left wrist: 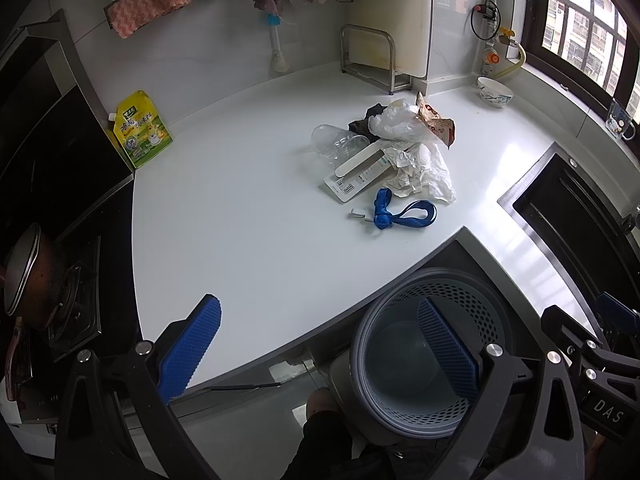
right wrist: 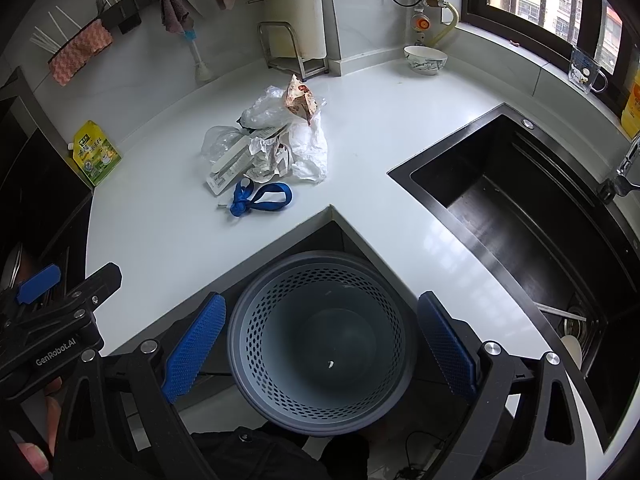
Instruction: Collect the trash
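Both grippers, left [left wrist: 318, 350] and right [right wrist: 320, 346], are wide open and hold nothing. The trash pile [right wrist: 272, 148] sits mid-frame on the counter [right wrist: 160, 220], well above the fingers. The bin [right wrist: 320, 348] shows between the right fingers.

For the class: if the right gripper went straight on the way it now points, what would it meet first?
Probably the perforated bin between the open right gripper fingers; depth is unclear, so it may pass over to the counter.
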### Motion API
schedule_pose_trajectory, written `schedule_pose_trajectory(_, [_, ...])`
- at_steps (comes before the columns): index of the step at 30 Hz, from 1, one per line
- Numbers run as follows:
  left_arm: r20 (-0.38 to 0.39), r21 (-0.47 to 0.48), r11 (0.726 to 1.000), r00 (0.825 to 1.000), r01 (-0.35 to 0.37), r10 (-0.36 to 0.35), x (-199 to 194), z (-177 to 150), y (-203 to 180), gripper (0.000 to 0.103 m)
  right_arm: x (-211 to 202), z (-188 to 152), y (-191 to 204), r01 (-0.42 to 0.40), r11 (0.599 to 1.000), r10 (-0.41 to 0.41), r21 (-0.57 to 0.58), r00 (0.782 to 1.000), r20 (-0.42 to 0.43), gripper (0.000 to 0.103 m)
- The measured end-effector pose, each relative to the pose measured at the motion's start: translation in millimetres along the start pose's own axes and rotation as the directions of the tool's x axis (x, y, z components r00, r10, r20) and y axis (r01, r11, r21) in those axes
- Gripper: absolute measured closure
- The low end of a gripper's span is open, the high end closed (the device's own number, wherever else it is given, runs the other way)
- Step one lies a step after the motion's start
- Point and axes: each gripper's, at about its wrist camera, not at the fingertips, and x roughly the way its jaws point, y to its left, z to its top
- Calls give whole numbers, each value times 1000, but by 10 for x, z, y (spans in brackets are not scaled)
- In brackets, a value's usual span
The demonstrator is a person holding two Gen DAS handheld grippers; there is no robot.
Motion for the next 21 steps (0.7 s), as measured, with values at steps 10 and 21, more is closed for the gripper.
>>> schedule_pose_trajectory(10, [-1,-1,1000,1000,1,-1,-8,-24,38,6,-3,4,3,-1,1000,1,0,1000,0,11])
schedule_pose_trajectory(21, [-1,1,1000,1000,2,-2,-7,-25,22,6,23,15,-24,-5,1000,5,9,1000,-9,11])
